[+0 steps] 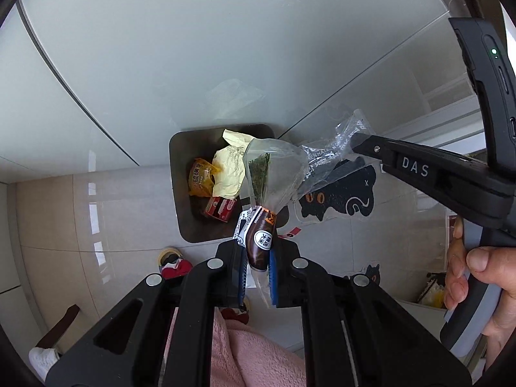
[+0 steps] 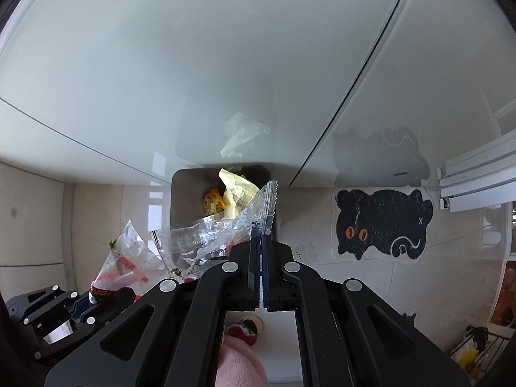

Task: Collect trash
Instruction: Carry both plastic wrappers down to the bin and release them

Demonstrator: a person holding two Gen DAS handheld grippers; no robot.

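A grey open bin (image 1: 180,193) stands on the floor against a white cabinet; it holds crumpled pale paper (image 1: 229,167), a yellow wrapper (image 1: 201,177) and a red-white carton (image 1: 221,209). My left gripper (image 1: 258,264) is shut on a clear wrapper with green crumbs and a brown label (image 1: 272,174), held above the bin's near edge. My right gripper (image 2: 260,251) is shut on a clear plastic bag (image 2: 209,235), also above the bin (image 2: 179,200). The right gripper (image 1: 361,145) enters the left wrist view from the right. The left gripper (image 2: 96,303) shows at lower left in the right wrist view.
A black cat floor mat (image 2: 383,222) lies right of the bin. White cabinet doors (image 2: 225,64) rise behind it. A tape roll (image 1: 169,254) and red-white items lie on the tiled floor near the bin. A pink fluffy garment (image 1: 254,354) is below the grippers.
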